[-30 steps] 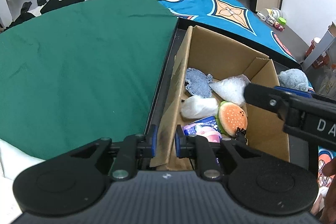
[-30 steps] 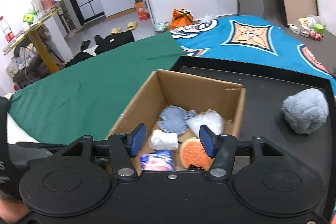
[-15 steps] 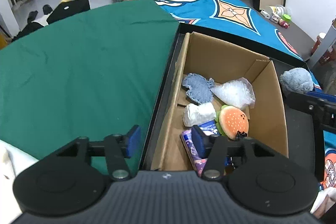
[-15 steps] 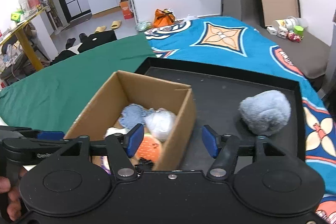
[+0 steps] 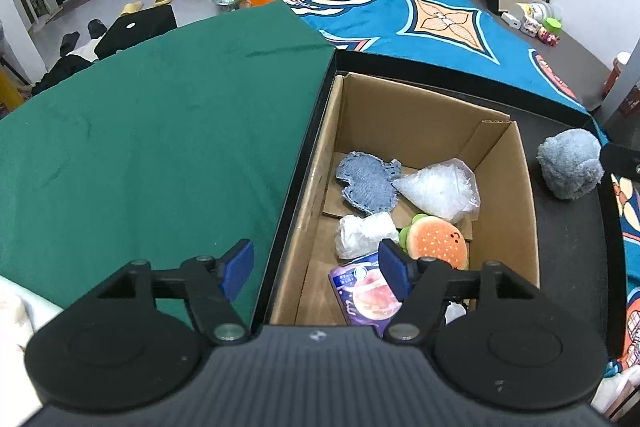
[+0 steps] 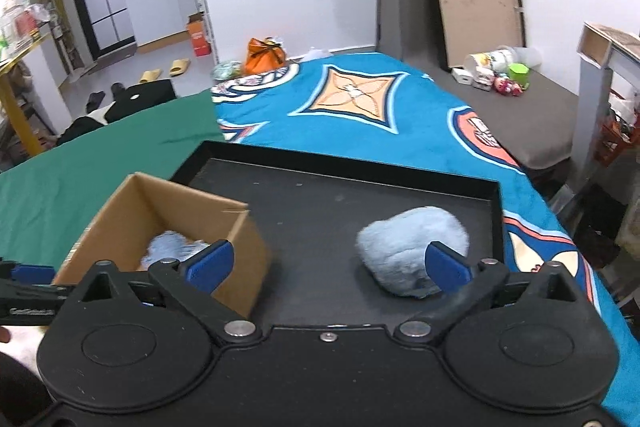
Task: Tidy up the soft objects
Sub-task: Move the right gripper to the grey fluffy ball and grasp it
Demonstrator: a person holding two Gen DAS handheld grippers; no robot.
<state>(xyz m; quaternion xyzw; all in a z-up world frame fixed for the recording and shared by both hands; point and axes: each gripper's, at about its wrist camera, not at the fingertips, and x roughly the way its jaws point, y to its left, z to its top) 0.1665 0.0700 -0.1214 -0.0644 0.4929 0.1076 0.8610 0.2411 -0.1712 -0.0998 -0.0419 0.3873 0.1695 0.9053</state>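
A cardboard box [image 5: 404,115] stands in a black tray [image 6: 340,203]. It holds a denim patch [image 5: 366,183], a clear plastic bag [image 5: 438,189], a white wad [image 5: 364,233], a burger plush [image 5: 438,241] and a purple packet [image 5: 366,297]. A fluffy grey-blue ball [image 6: 412,251] lies on the tray right of the box; it also shows in the left wrist view [image 5: 570,163]. My left gripper [image 5: 316,269] is open and empty, straddling the box's near left wall. My right gripper [image 6: 328,263] is open and empty, with its right finger just in front of the ball.
The tray lies on a bed with a green cloth [image 5: 140,147] at left and a blue patterned blanket [image 6: 360,107] behind. A white table leg [image 6: 592,99] stands at the right. The cardboard box also shows in the right wrist view [image 6: 168,211].
My left gripper has opened, letting go of the box's wall, and pulled back a little. My right gripper has swung right from over the box towards the fluffy ball and opened wider.
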